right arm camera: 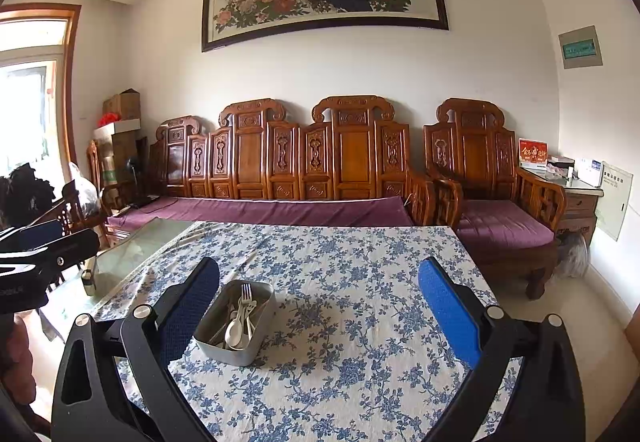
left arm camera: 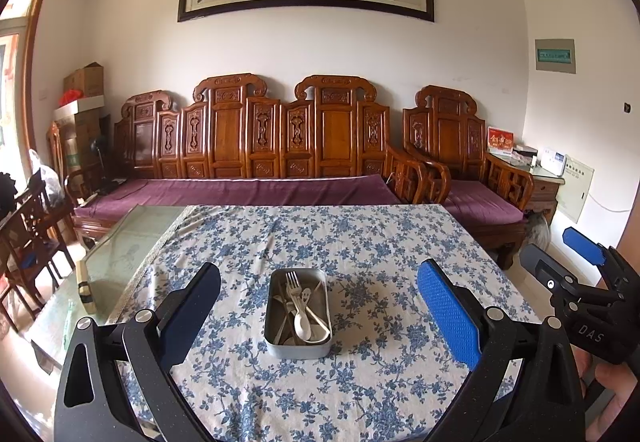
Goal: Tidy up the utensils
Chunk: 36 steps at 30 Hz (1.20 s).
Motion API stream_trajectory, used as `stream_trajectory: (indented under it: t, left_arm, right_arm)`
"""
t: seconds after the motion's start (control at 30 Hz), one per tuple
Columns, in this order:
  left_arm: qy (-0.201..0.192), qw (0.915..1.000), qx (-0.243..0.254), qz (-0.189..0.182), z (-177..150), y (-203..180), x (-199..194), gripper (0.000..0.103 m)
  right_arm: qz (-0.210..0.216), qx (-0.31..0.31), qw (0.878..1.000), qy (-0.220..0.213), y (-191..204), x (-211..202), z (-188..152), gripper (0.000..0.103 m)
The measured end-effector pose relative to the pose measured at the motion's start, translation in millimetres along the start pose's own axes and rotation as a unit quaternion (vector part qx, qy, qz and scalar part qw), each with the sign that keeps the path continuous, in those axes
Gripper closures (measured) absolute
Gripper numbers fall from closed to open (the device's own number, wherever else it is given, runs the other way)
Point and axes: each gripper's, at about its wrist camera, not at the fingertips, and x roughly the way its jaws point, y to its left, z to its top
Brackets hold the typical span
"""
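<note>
A rectangular metal tin (left arm camera: 276, 346) stands in the middle of the table and holds several utensils: a white fork (left arm camera: 292, 284), a white spoon (left arm camera: 301, 324) and others beneath them. My left gripper (left arm camera: 318, 284) hangs open above the near side of the table, its fingers wide on either side of the tin with nothing between them. In the right wrist view the same tin (right arm camera: 216, 346) lies low and left, beside my right gripper's left finger. My right gripper (right arm camera: 318, 284) is open and empty; it also shows as the right gripper (left arm camera: 560, 258) at the left wrist view's right edge.
A blue-flowered cloth (left arm camera: 360, 242) covers most of the table; a bare glass top (left arm camera: 120, 254) shows at the left. A carved wooden sofa (left arm camera: 260, 145) with purple cushions runs behind the table, and an armchair (left arm camera: 460, 161) stands at the right. A person's hand (left arm camera: 616, 386) holds the right gripper.
</note>
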Motion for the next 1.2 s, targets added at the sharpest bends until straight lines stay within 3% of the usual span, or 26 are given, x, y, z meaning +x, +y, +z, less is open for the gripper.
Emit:
stream_trajectory:
  t: [1.2]
  left_arm:
    - [0.0,1.0,0.004,0.002,0.5,1.6,-0.4,0.008]
  right_arm:
    - [0.0,0.001,1.0,0.001,-0.1,0.6,-2.4,0.003]
